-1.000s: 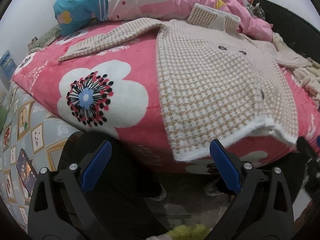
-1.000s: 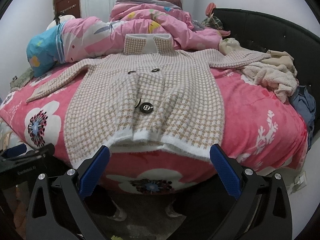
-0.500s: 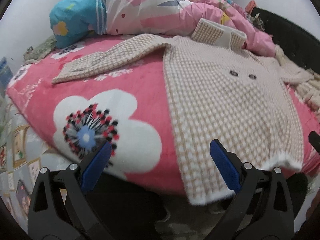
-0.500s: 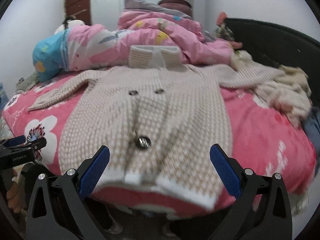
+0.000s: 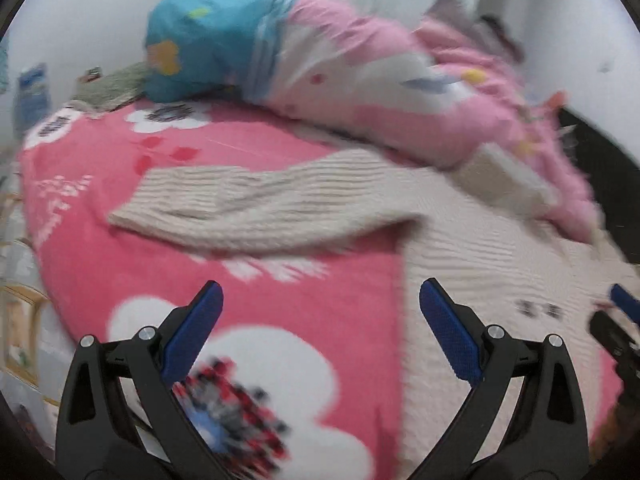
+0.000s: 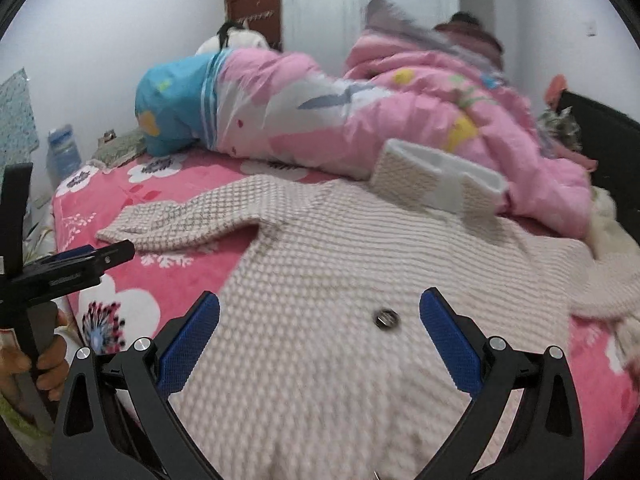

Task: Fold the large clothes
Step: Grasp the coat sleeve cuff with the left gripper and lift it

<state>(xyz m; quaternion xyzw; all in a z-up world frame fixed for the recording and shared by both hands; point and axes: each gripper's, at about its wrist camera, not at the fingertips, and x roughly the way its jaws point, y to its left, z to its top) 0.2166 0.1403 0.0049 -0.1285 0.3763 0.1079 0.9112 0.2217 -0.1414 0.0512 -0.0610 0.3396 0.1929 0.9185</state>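
A beige and white checked coat (image 6: 360, 280) lies spread flat, front up, on the pink flowered bed cover (image 6: 192, 280). Its collar (image 6: 436, 184) rests against the pink quilt. Its left sleeve (image 5: 256, 208) stretches out to the left in the left wrist view. My left gripper (image 5: 320, 332) is open and empty, above the bed cover beside the coat's left edge (image 5: 404, 320). My right gripper (image 6: 320, 336) is open and empty above the coat's body, near a dark button (image 6: 386, 319). The left gripper also shows in the right wrist view (image 6: 72, 268).
A rolled pink quilt (image 6: 400, 120) with a blue end (image 6: 176, 108) lies along the back of the bed. A black headboard (image 6: 600, 140) stands at the right. Pale clothes (image 6: 612, 264) lie at the right. A wall and a water bottle (image 6: 64, 156) stand at the left.
Both grippers have moved forward and up over the bed, from the coat's hem towards its sleeve and chest. Both stay open and empty.
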